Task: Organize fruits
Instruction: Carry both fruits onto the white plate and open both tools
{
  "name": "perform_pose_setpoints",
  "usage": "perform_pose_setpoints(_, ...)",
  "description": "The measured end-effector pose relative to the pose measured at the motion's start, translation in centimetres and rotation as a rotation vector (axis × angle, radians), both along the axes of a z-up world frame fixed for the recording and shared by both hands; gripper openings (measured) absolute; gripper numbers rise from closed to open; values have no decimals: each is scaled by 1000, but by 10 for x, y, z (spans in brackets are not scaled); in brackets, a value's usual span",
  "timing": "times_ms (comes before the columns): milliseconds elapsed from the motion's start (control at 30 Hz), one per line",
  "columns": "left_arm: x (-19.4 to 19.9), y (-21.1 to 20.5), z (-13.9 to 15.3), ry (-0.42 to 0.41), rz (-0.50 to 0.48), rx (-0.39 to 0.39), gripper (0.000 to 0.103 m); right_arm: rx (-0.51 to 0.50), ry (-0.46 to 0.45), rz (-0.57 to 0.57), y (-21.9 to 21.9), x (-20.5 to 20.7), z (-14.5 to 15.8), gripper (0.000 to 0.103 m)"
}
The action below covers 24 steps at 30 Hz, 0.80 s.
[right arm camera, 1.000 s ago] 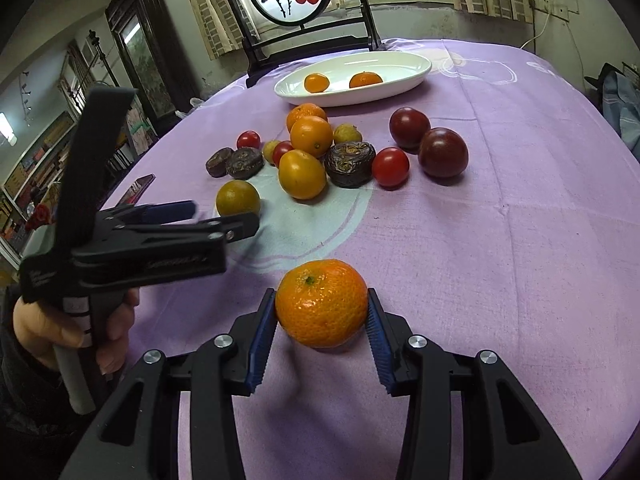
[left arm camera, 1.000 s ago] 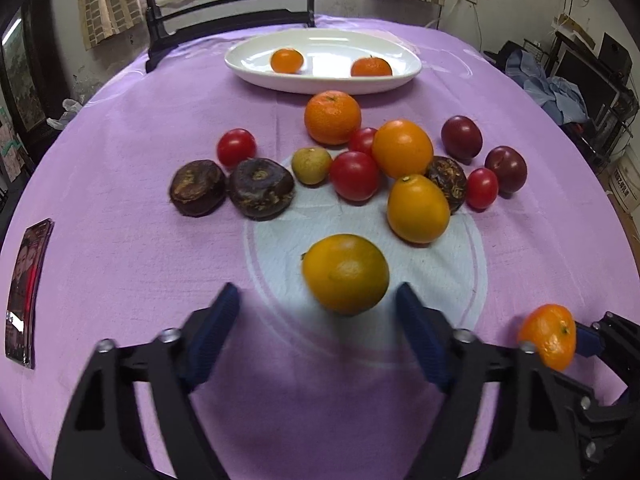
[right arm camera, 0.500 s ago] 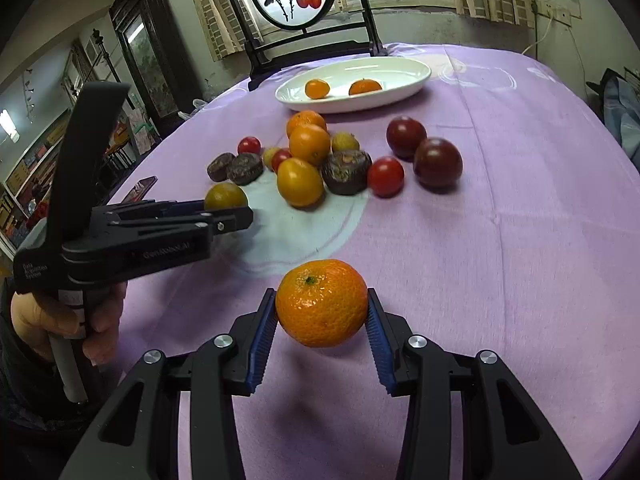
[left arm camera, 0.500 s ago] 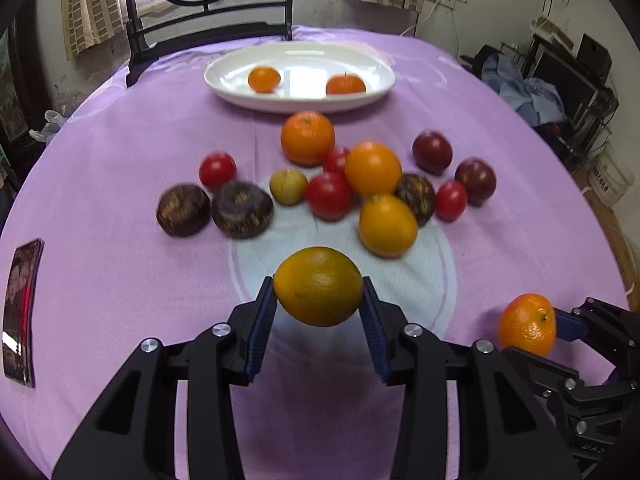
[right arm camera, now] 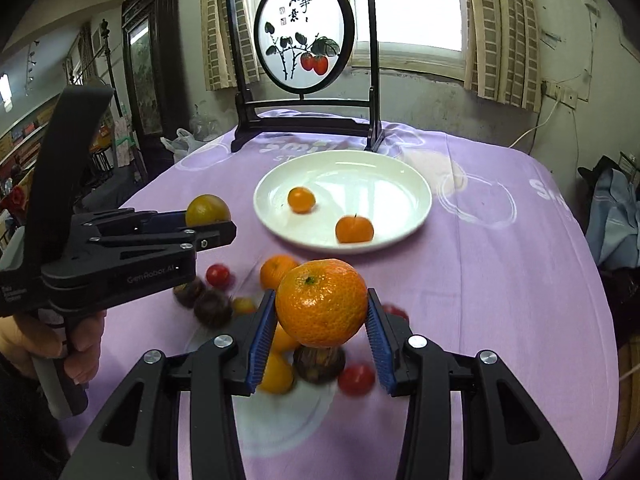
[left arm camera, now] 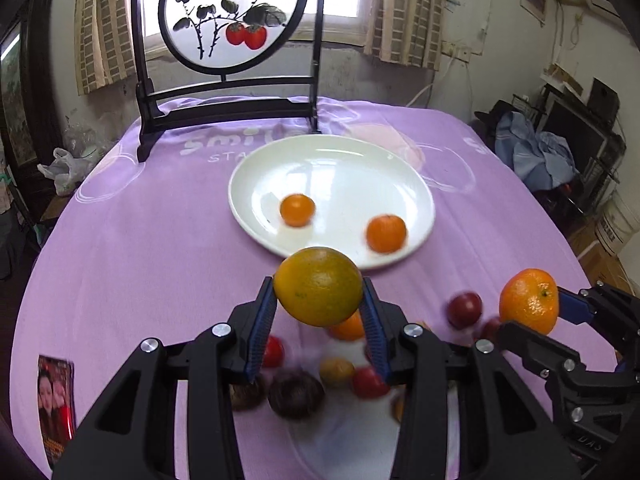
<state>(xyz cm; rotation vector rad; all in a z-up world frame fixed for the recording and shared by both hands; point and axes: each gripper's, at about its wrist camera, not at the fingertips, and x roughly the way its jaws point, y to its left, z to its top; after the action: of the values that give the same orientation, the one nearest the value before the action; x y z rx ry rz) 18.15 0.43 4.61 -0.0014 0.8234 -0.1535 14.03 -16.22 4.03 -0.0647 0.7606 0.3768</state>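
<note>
My left gripper is shut on a yellow-green orange, held in the air just short of the white plate. That orange also shows in the right wrist view, between the left gripper's fingers. My right gripper is shut on a bright orange mandarin, also lifted off the cloth; the mandarin appears at the right of the left wrist view. The plate holds two small oranges. Below both grippers lie several loose fruits: red tomatoes, dark round fruits and oranges.
A purple cloth covers the round table. A black stand with a round painted screen rises behind the plate. A photo card lies at the table's left edge. A person's hand grips the left tool's handle.
The left gripper closed on the yellow-green orange and lifted it. Both grippers rose with their fruit and moved forward over the pile toward the plate.
</note>
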Motion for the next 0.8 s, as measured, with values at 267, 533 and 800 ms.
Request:
perform_pose_setpoints(267,96,2,-26,68,53,62,41,4,58,-91,7,111,-20,44)
perform_pose_setpoints(533,145,3,-55,72,93,82,45,-7,182,-109,17,171,-64,45)
perform_pose_setpoints(800,131,-4,-35,20,98,116,82,78,187,-119,4,154,-52,56)
